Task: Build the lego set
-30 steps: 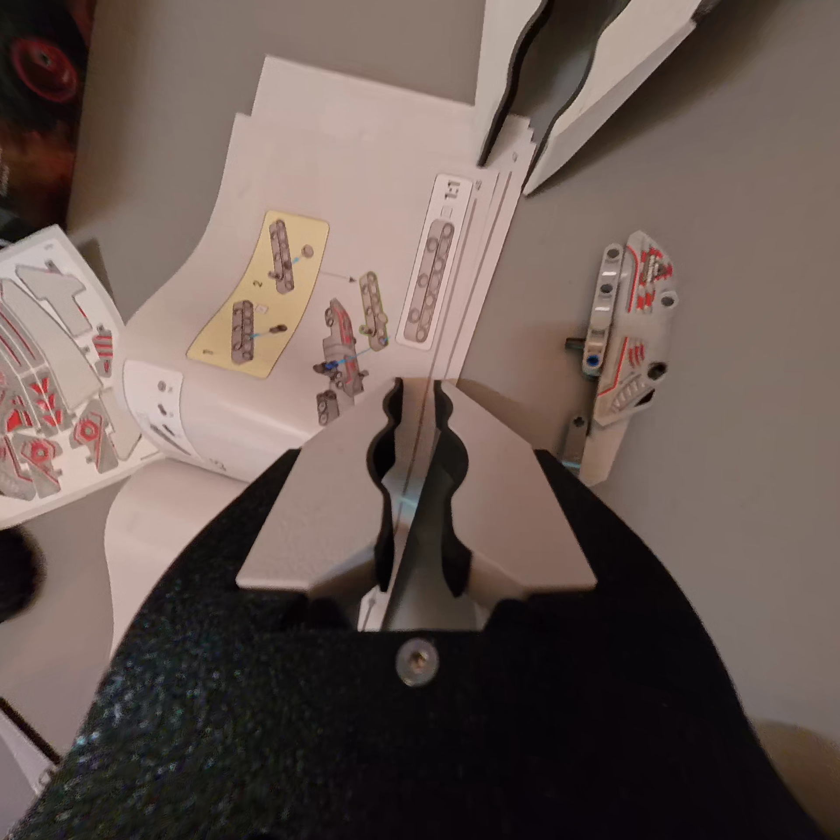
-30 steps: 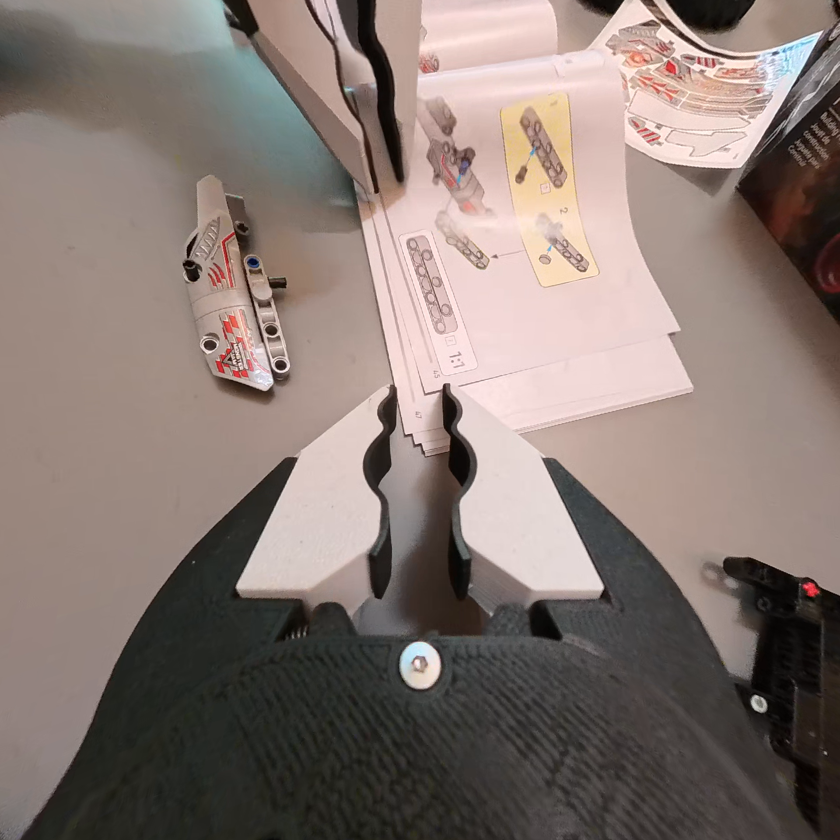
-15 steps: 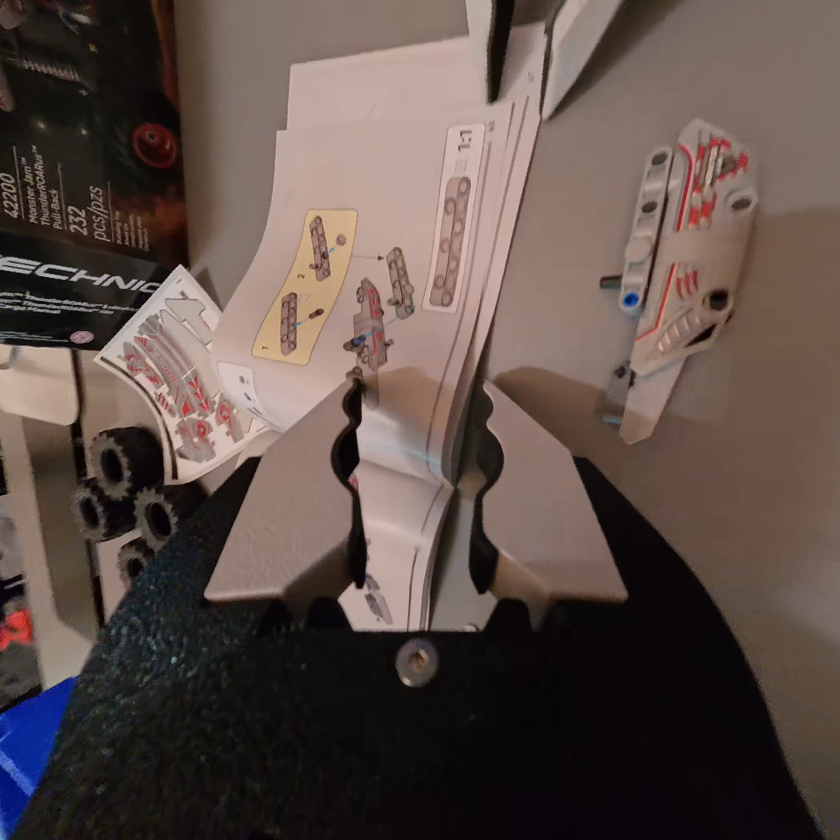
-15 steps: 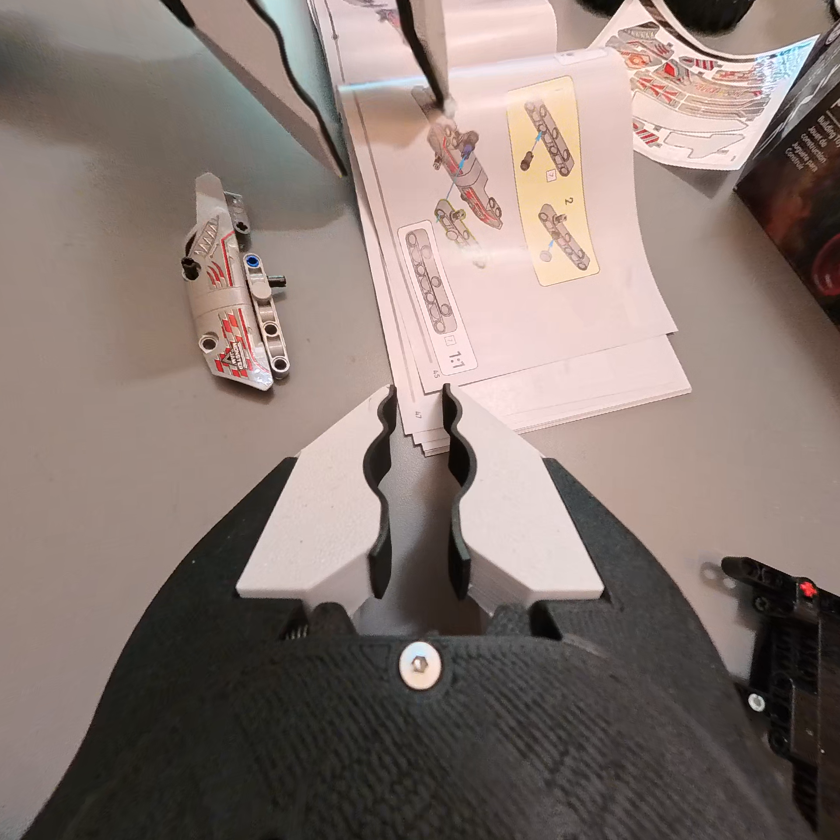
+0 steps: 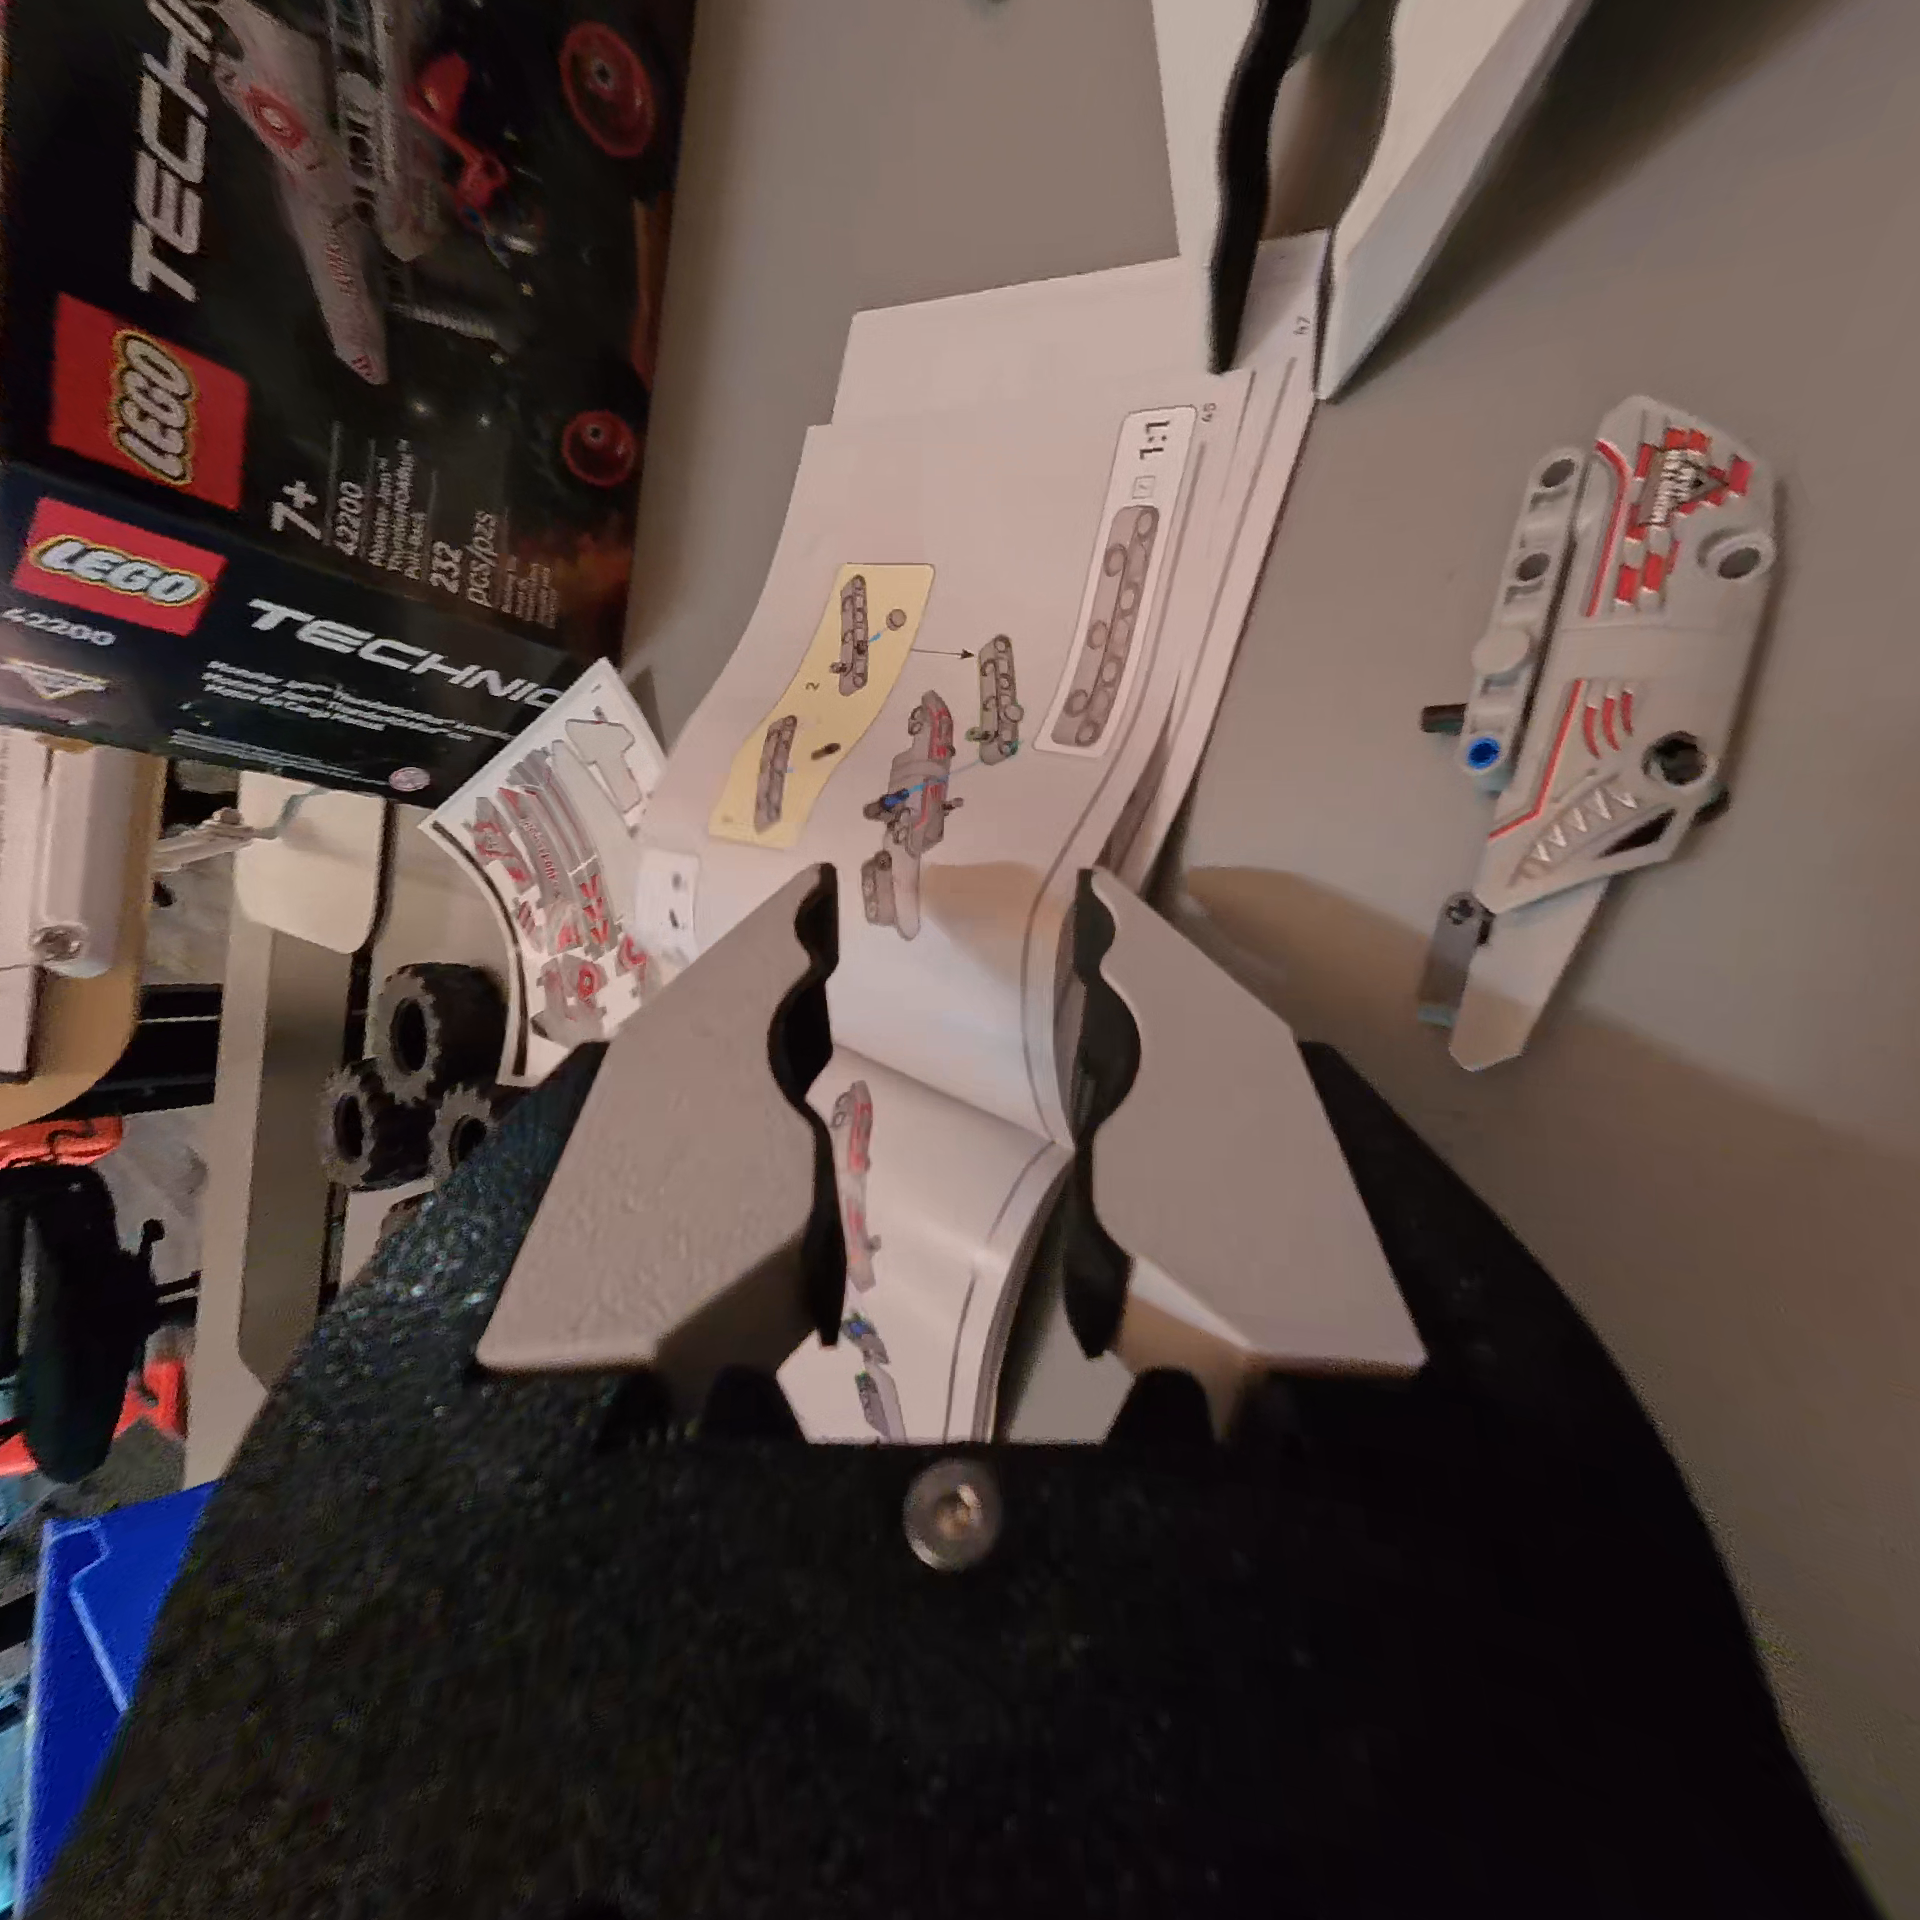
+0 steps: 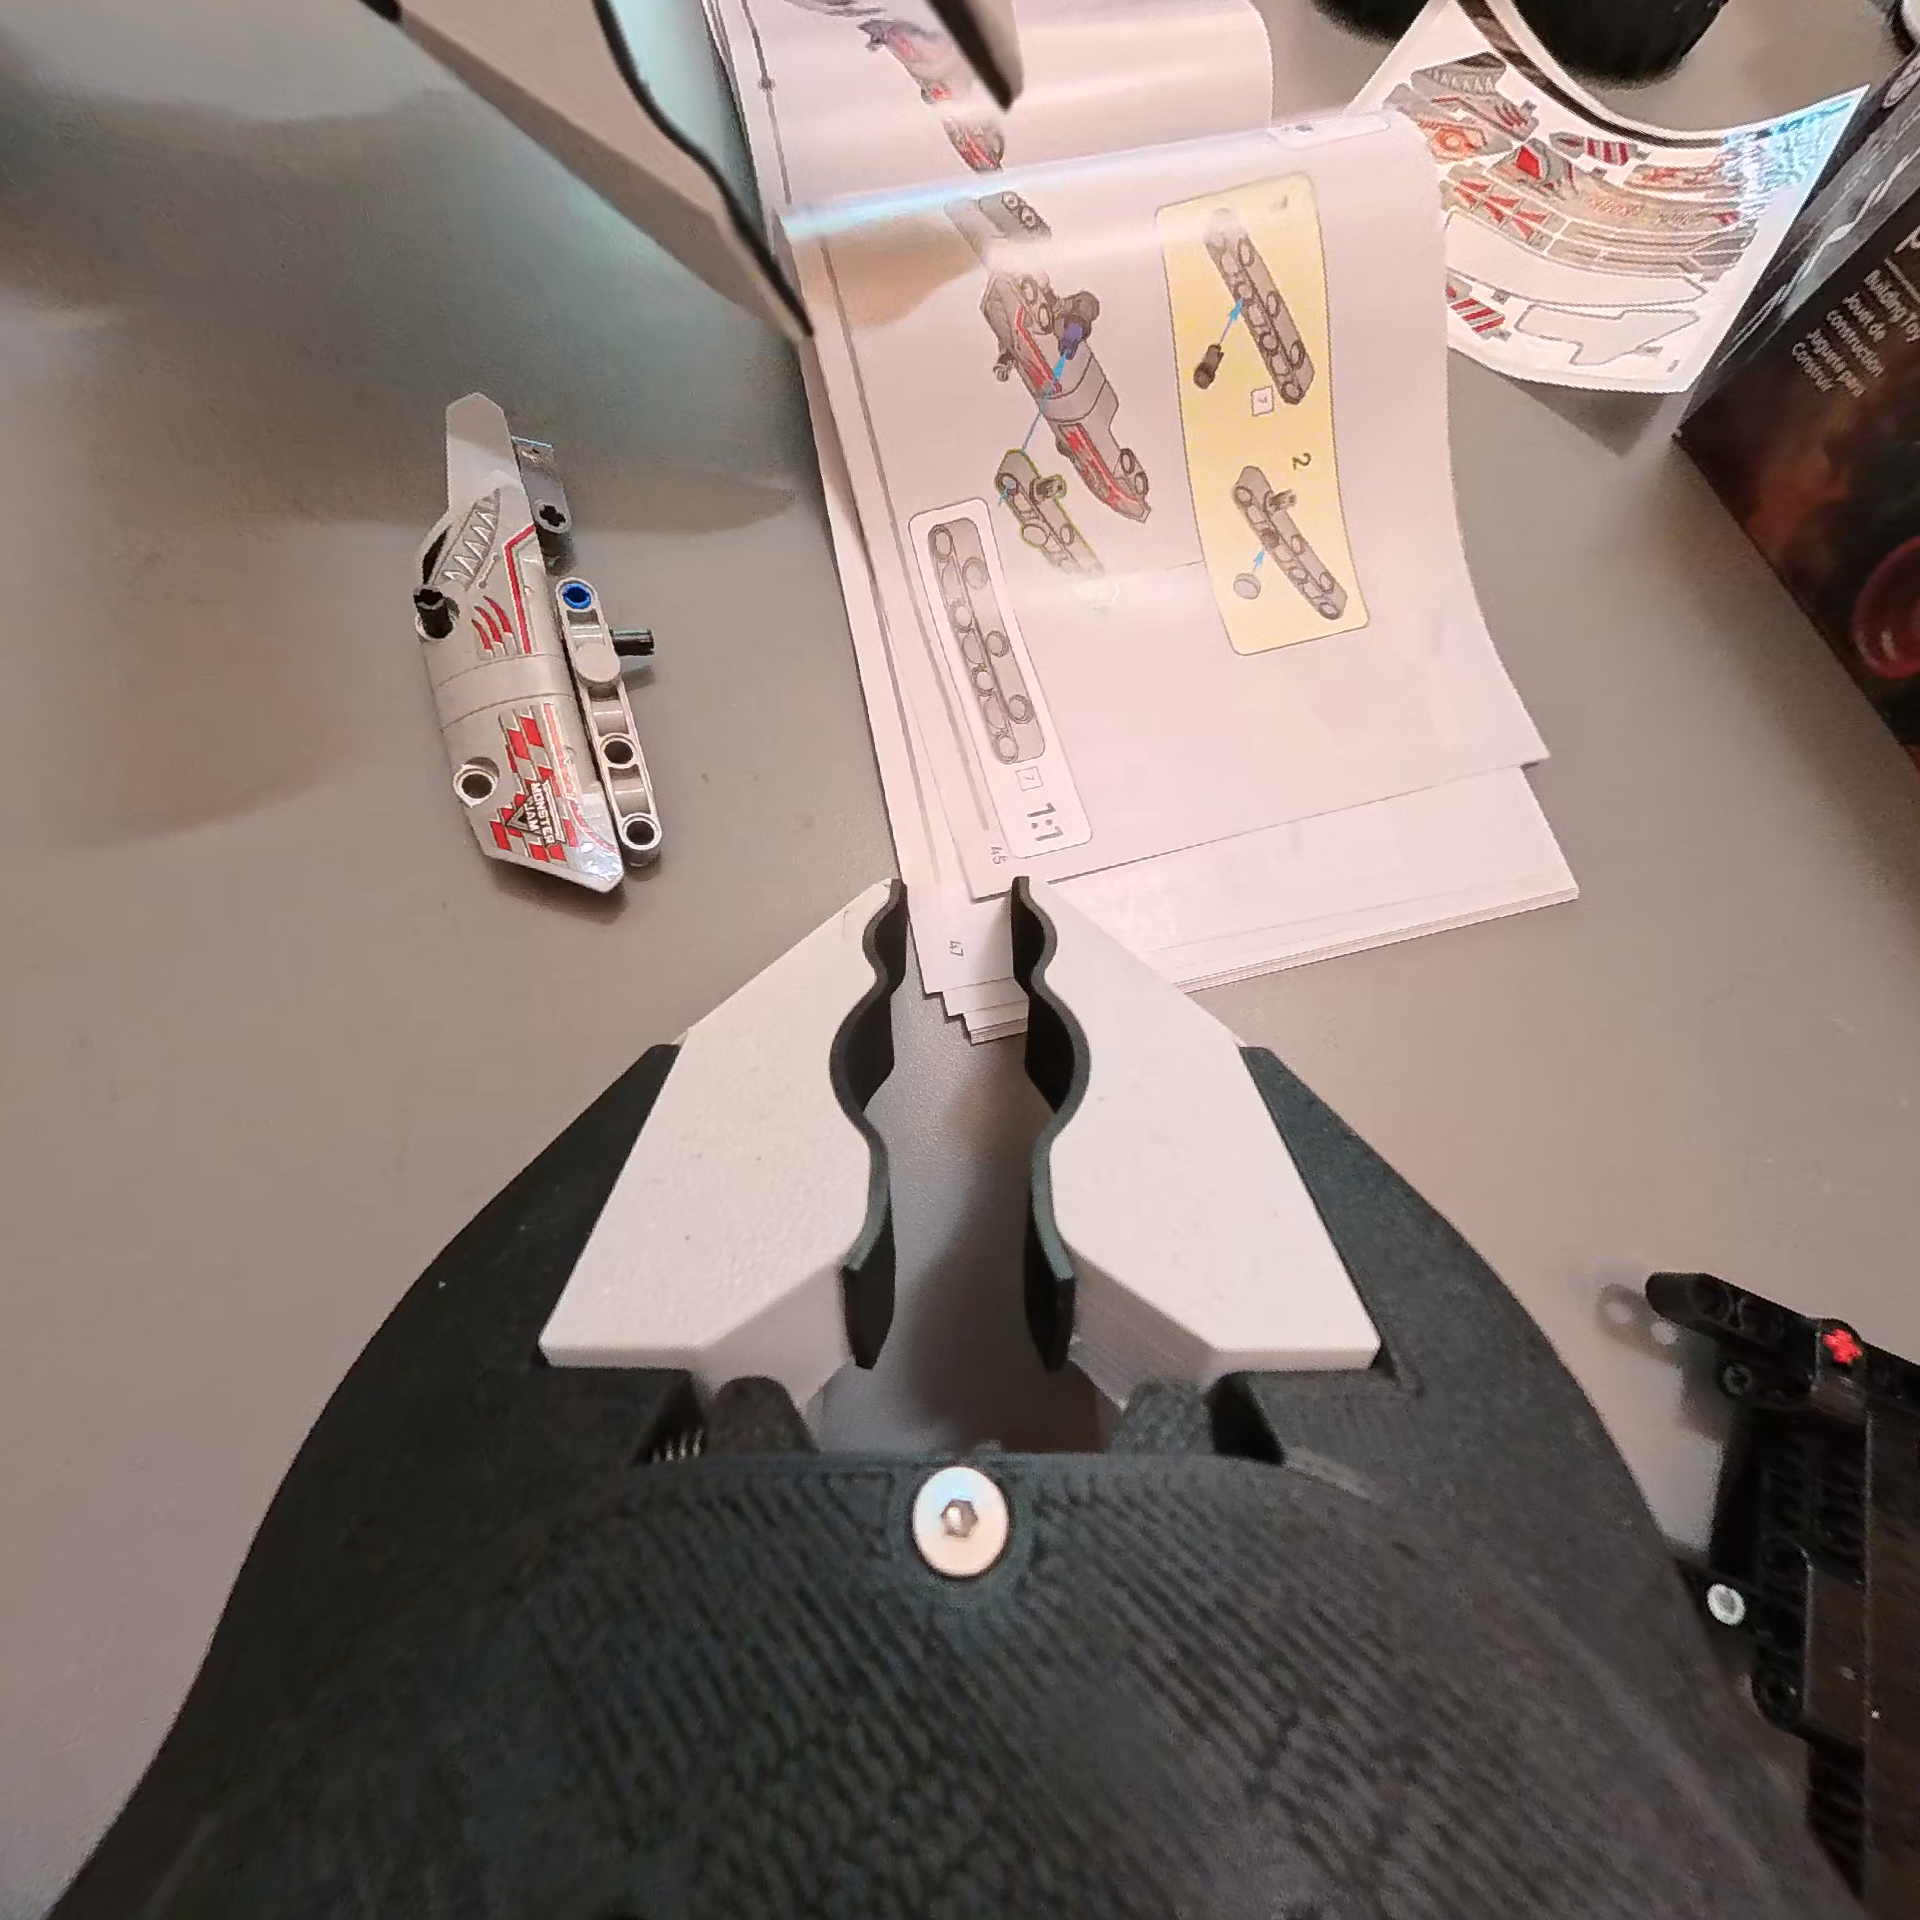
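The open instruction booklet (image 6: 1195,644) lies on the grey table, its top page curling up. My left gripper (image 5: 951,894) is open, jaws wide apart over the booklet's fold, holding nothing; it also shows at the top of the right wrist view (image 6: 904,208). My right gripper (image 6: 956,904) is open with a narrow gap, its tips at the booklet's near corner; it shows at the top of the left wrist view (image 5: 1299,208). A grey panel assembly (image 6: 520,665) with red stickers and a grey beam lies left of the booklet, also in the left wrist view (image 5: 1621,727).
The black set box (image 5: 312,364) stands beyond the booklet, with a sticker sheet (image 5: 561,862) and several black tyres (image 5: 416,1070) beside it. A black chassis assembly (image 6: 1818,1455) sits to the right of my right gripper. A blue bin corner (image 5: 94,1621) is at lower left. Left tips to right tips: about 12 cm.
My left gripper has opened wide, let go of the booklet page and pulled back and up. The page has curled up. My right gripper has not moved.
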A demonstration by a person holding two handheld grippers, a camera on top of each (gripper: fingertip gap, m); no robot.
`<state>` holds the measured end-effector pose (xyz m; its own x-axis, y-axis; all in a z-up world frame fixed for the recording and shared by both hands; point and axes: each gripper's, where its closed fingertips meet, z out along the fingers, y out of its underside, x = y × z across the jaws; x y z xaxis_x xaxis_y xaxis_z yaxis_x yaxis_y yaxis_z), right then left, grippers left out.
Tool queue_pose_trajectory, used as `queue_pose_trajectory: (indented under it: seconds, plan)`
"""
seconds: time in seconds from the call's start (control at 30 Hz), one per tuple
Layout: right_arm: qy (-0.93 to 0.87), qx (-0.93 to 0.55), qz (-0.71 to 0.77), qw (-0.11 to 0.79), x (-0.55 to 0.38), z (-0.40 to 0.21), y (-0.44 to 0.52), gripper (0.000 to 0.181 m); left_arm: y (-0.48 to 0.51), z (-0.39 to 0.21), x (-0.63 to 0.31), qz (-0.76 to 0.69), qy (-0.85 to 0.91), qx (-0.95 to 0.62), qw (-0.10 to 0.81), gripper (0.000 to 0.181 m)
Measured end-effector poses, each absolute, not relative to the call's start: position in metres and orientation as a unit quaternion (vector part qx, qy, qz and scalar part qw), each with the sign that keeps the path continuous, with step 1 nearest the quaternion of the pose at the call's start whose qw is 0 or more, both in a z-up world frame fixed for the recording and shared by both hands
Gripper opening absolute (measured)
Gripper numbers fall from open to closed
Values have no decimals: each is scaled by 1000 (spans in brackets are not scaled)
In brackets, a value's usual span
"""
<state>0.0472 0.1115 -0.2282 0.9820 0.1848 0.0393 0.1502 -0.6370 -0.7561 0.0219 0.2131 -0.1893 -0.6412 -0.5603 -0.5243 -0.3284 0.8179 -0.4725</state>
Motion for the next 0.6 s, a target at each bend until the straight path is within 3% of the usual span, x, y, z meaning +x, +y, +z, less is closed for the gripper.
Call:
queue_pose_trajectory:
  seconds: [0.27,0.6]
  plan:
    - [-93,-904,20,416,47,-228,111,19,220,-185,29,-109,871,-200,436,28]
    - [-98,-904,23,416,45,-228,111,22,220,-186,27,-98,843,-185,496,26]
